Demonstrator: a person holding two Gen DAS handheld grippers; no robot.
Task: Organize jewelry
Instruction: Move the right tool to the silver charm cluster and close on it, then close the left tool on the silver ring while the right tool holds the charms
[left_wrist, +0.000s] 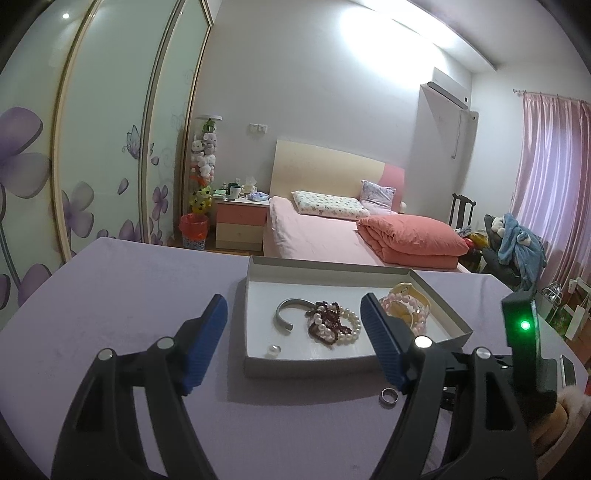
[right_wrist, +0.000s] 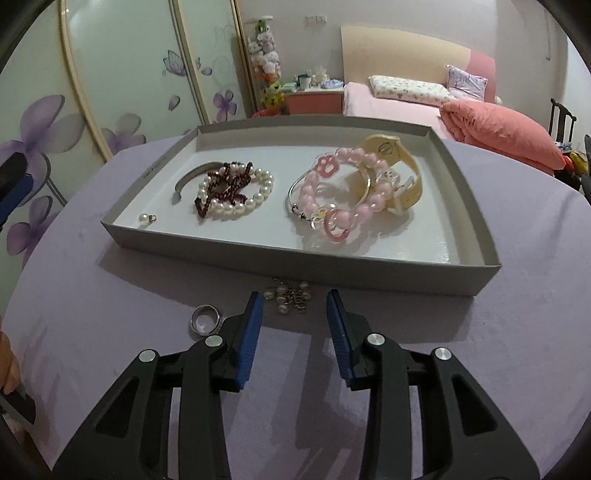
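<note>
Left wrist view: the left hand-held gripper (left_wrist: 295, 328) hangs spread and empty before the tray (left_wrist: 255, 363).

Right wrist view: the right hand-held gripper (right_wrist: 295, 314), part-open and empty, points at the pearl chain (right_wrist: 290, 295) lying straight ahead on the desk (right_wrist: 517, 332), just short of the tray's near wall; this hand is nearer.

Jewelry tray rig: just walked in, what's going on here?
A person with a handheld tool in each hand is sorting jewelry into a shallow grey tray on a purple-covered table. Already inside the tray are a pearl bracelet, a dark red bead strand, a pink bead bracelet and a loose pearl. Outside it lie a silver ring and a small pearl chain. The right tool is open just short of that chain, gripping nothing. The left tool is open and empty.
</note>
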